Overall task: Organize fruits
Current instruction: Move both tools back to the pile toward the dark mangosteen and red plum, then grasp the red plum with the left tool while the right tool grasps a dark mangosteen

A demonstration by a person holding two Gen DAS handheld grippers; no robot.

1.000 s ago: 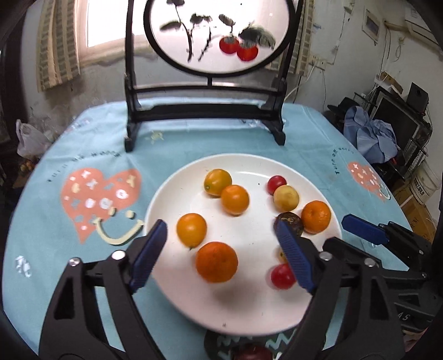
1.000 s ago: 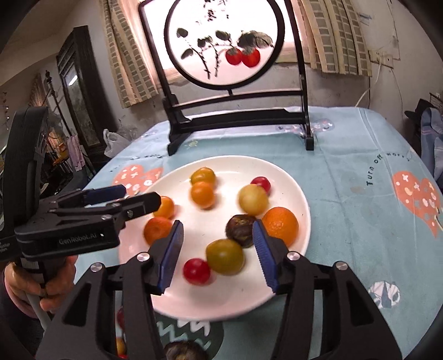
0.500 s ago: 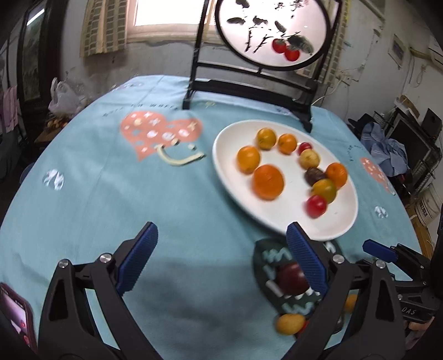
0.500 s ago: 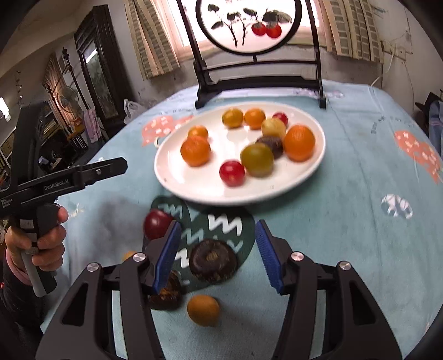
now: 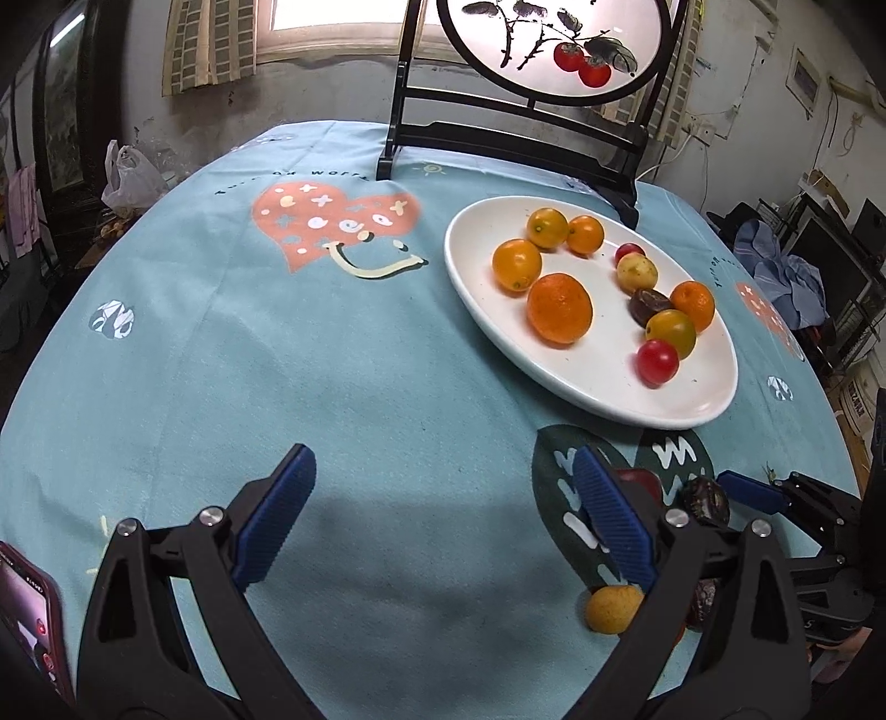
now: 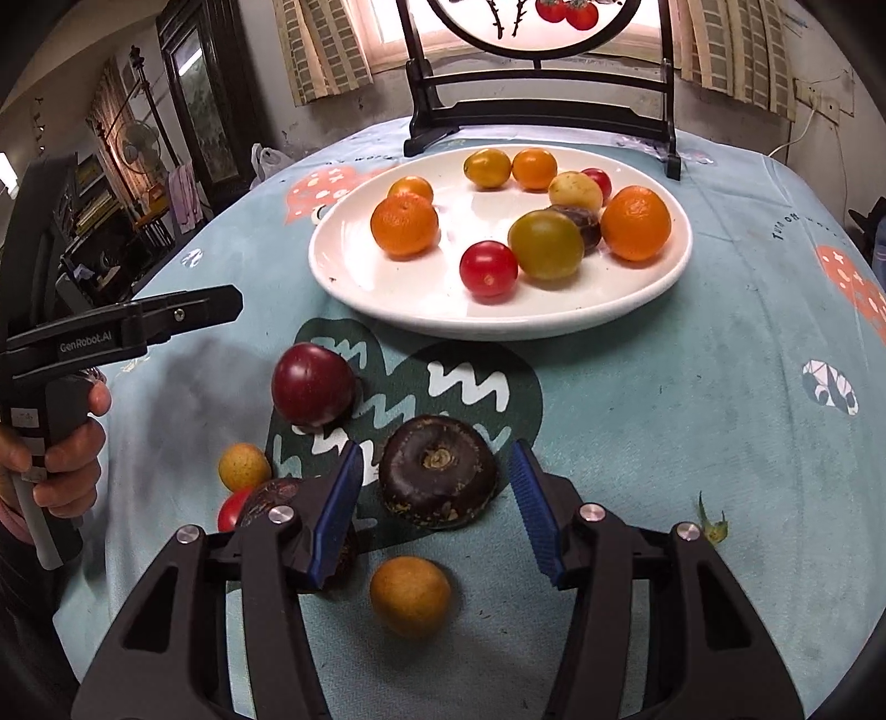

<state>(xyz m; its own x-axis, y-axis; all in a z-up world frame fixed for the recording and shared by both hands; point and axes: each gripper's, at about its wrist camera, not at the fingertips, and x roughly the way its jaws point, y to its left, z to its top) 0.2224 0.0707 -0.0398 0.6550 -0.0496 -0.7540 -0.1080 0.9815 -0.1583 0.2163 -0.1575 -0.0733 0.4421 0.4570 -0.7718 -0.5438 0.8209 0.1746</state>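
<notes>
A white plate [image 6: 387, 299] [image 5: 476, 288] holds several fruits: oranges, small yellow-orange fruits, red cherry tomatoes and a dark one. Loose fruits lie on the cloth in front of it: a dark round fruit [image 6: 437, 471], a dark red plum [image 6: 313, 383], two small yellow-orange fruits [image 6: 410, 595] [image 6: 243, 466], another dark fruit and a red one partly hidden behind the left finger. My right gripper [image 6: 437, 498] is open, its fingers either side of the dark round fruit, not touching. My left gripper [image 5: 443, 520] is open and empty over bare cloth, left of the loose fruits [image 5: 612, 608].
A black wooden stand with a round painted screen [image 5: 554, 50] stands behind the plate. The round table has a light blue printed cloth [image 5: 277, 360]. A phone [image 5: 27, 620] lies at the near left edge. Clutter and furniture stand beyond the table.
Both grippers have pulled back from the plate toward the near edge. The right gripper now straddles the dark round fruit. The left has swung left over bare cloth.
</notes>
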